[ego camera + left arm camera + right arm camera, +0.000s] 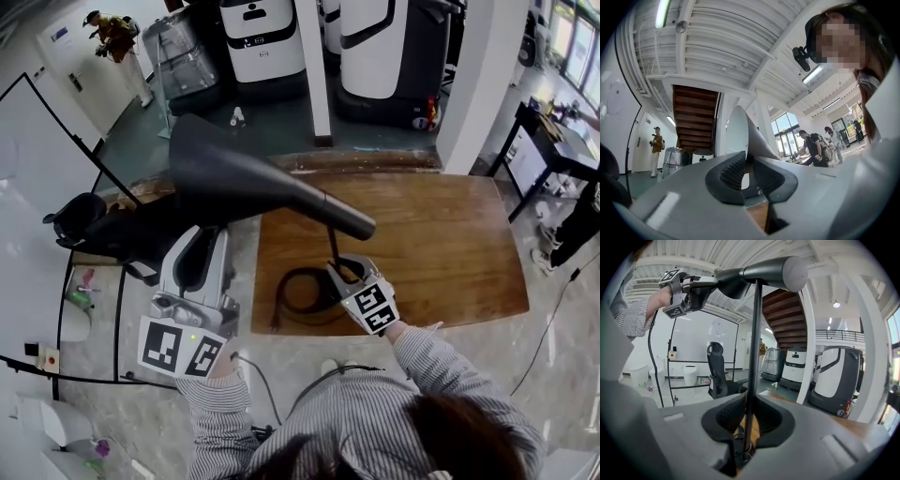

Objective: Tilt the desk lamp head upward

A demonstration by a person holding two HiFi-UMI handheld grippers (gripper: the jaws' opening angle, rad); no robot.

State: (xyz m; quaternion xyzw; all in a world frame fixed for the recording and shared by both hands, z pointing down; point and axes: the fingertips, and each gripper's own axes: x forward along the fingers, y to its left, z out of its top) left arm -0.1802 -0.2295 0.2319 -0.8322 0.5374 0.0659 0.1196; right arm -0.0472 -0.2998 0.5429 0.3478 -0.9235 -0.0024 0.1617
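A black desk lamp stands on the wooden table [441, 244]. Its cone-shaped head [234, 178] reaches out to the left over the table's edge, on a thin pole [333, 246] above a ring base [305, 292]. My left gripper [202, 239] is shut on the wide rim of the lamp head, which the left gripper view shows edge-on [737, 136] between the pads. My right gripper [345, 272] is shut on the pole low down, near the base. In the right gripper view the pole [752, 357] runs up between the jaws to the head [759, 275], which the left gripper [689, 291] holds.
The lamp's cable [279, 305] loops beside the base. A black office chair [80, 220] and a glass-framed rack [94, 309] stand left of the table. White machines [394, 56] and a column [314, 66] are behind it. A person [117, 42] stands far back left.
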